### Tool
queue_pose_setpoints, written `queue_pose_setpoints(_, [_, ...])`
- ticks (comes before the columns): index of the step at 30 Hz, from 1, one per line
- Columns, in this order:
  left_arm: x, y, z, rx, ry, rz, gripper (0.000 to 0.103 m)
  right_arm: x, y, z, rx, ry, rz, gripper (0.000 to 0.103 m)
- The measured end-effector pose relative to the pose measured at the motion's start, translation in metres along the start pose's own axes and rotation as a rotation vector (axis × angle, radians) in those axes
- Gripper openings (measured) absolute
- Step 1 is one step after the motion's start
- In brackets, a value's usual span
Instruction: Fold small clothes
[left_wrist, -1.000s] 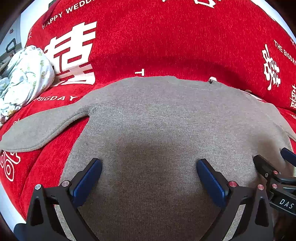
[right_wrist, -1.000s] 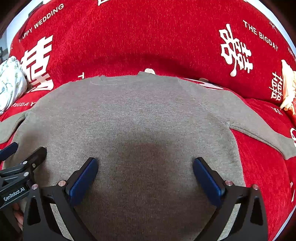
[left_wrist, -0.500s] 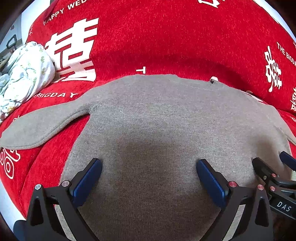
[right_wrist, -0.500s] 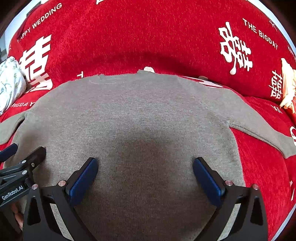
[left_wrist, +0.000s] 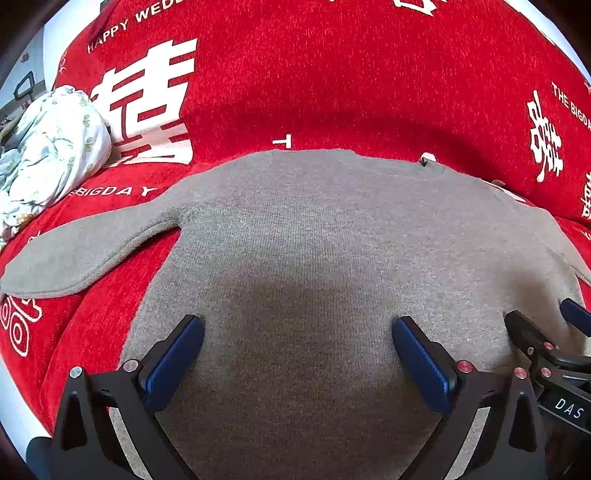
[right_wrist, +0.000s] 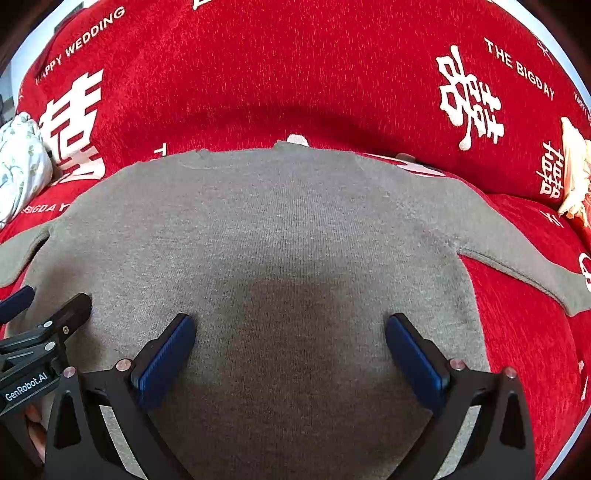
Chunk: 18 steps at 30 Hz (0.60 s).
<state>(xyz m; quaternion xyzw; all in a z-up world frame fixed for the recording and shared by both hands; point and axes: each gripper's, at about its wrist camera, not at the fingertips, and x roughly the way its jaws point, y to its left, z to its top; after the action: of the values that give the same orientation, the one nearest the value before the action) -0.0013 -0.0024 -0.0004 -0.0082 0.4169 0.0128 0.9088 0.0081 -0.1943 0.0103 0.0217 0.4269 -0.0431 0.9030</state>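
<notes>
A grey knit sweater (left_wrist: 314, 236) (right_wrist: 266, 229) lies spread flat on a red sofa cover, its hem towards me. One sleeve (left_wrist: 88, 251) reaches out to the left and the other sleeve (right_wrist: 528, 258) to the right. My left gripper (left_wrist: 297, 343) hovers open over the lower left part of the sweater body, nothing between its blue pads. My right gripper (right_wrist: 290, 339) is open over the lower right part, also holding nothing. Each gripper shows at the edge of the other's view: the right gripper (left_wrist: 546, 332) and the left gripper (right_wrist: 44, 310).
The red sofa cover (left_wrist: 332, 81) with white lettering rises into a backrest behind the sweater. A crumpled white floral cloth (left_wrist: 48, 147) lies at the far left. A pale cream item (right_wrist: 576, 173) sits at the right edge.
Both grippers have crept slightly forward and down over the sweater; they stay open and the sweater has not moved.
</notes>
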Motion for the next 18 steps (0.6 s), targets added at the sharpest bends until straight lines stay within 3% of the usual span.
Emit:
queue_pose_setpoints(10, [0.0006, -0.0007, 0.0019, 0.000, 0.005, 0.005, 0.103, -0.0002, 0.0002, -0.0005, -0.002, 0.002, -0.007, 0.103])
queue_pose_setpoints(18, [0.0020, 0.0008, 0.0084, -0.025, 0.061, 0.004, 0.103, -0.0004, -0.0004, -0.0002, -0.004, -0.001, -0.008, 0.103])
